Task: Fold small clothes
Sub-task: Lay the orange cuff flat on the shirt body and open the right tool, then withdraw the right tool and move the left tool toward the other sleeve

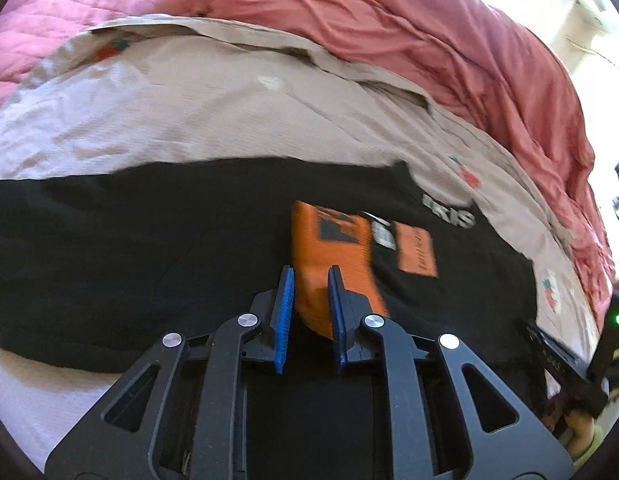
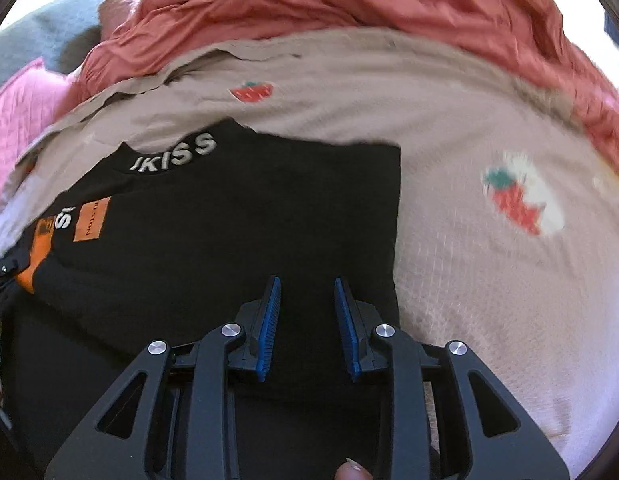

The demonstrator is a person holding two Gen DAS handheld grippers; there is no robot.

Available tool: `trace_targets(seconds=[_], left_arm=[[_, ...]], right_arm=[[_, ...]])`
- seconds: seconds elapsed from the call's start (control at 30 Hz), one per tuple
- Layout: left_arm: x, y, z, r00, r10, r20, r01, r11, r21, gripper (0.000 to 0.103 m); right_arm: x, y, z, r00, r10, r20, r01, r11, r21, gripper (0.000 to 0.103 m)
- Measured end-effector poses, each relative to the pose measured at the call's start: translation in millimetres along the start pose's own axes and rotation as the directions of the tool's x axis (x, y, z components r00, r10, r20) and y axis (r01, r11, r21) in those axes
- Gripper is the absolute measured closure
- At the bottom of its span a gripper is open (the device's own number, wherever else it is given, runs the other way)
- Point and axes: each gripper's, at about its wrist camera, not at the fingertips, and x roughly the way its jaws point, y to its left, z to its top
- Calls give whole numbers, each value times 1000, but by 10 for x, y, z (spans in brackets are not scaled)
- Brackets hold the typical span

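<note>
A black t-shirt [image 1: 149,248] with white lettering and orange patches lies spread on the beige strawberry-print bedsheet [image 1: 189,120]. An orange sleeve [image 1: 329,248] of the shirt lies folded over its black body. My left gripper [image 1: 311,276] stands with its blue pads either side of the sleeve's near end, jaws partly open, and I cannot tell if they pinch it. In the right wrist view the shirt [image 2: 229,220] lies with its right edge folded straight. My right gripper [image 2: 307,284] is open and empty just above the shirt's lower right part.
A rumpled red duvet [image 1: 429,40] lies along the back of the bed, also in the right wrist view [image 2: 349,0]. A pink quilt [image 1: 61,12] is at the back left. The right gripper's body [image 1: 569,360] shows at the left view's right edge.
</note>
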Motion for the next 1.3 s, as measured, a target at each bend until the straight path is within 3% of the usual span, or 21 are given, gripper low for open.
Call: trace_targets(seconds=[0.13,0.33,0.47,0.6,0.73,0.9,1.0,1.1,1.3], left_arm=[[-154,136,78,998,10,54,-8,999,-40,92],[-324,-139,66,993,-34,114,28,998,59,92],[-240,-485,-67,995,-55,87,39,983,181,90],[13,-576,-171,1000,-30,10,27,975,222,87],[243,-474,-225,998,3,-69,11,980,200,84],[260,-405,-239,997,-21,-80,35,984,175,84],[262,-373,-248,996,-34,-84,47,986,162,84],[259,-346,-232,995,-53,-90,65,988,141,84],[212,-331,-212,994,-66,-91,76,990,119,82]], right_arm=[[-40,-5,-16,1000,11,10,-11,1000,9,76],[-285,9,-95,997,45,59,-44,999,-11,65],[-414,11,-118,995,56,85,-54,998,-23,64],[-470,60,-112,993,66,97,-62,997,-44,61],[-437,137,-110,993,78,90,-73,995,-62,61],[-335,195,-119,996,71,58,-67,995,-77,61],[-202,125,-141,1000,11,7,-10,999,-52,61],[-132,-1,-169,998,57,-27,-56,998,24,61],[-182,-3,-193,998,63,-17,-63,998,22,61]])
